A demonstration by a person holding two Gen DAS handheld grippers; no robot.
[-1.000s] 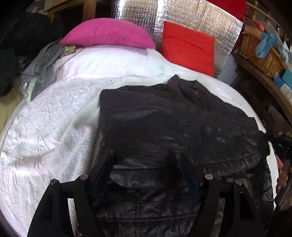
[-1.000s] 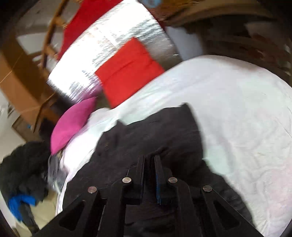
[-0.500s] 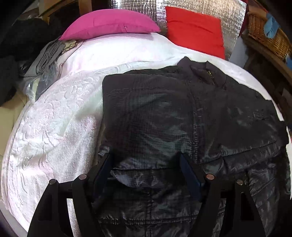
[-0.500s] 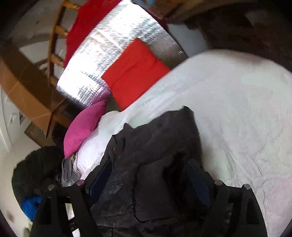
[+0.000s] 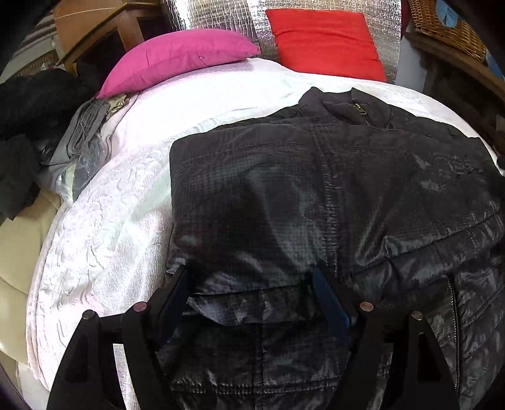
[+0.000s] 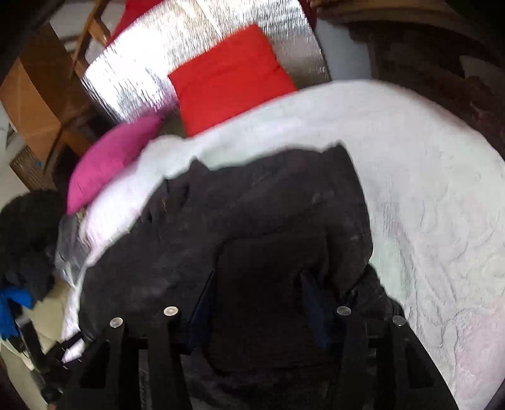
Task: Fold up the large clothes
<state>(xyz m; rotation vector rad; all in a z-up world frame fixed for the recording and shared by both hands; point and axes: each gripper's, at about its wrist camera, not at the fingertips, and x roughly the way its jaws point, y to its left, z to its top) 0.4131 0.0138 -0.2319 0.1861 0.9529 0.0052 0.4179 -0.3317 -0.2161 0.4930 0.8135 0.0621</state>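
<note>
**Dark quilted jacket spread on white bedspread, both grippers above it**

Black quilted jacket of shiny, grid-stitched fabric (image 5: 315,195), lying flat on a white bedspread with a raised, embossed pattern (image 5: 104,227). Collar with a small brass zipper at the far end; one sleeve folded across the chest, cuff edge near. Puffy, softly creased, faintly glossy on the near panels.

Far left, a plump magenta cushion (image 5: 180,56); far right, a flat red square cushion (image 5: 325,41) propped against a crinkled silver foil sheet (image 5: 221,19). Wicker basket (image 5: 448,28) at the far right edge.

Left gripper (image 5: 252,299) pitched down over the near hem, jaws wide apart, straddling the folded sleeve edge, not pinching it.

Right gripper (image 6: 255,302) likewise tilted down, blurred, jaws closing with dark jacket fabric (image 6: 268,220) between them, pads not seen pressing.
</note>
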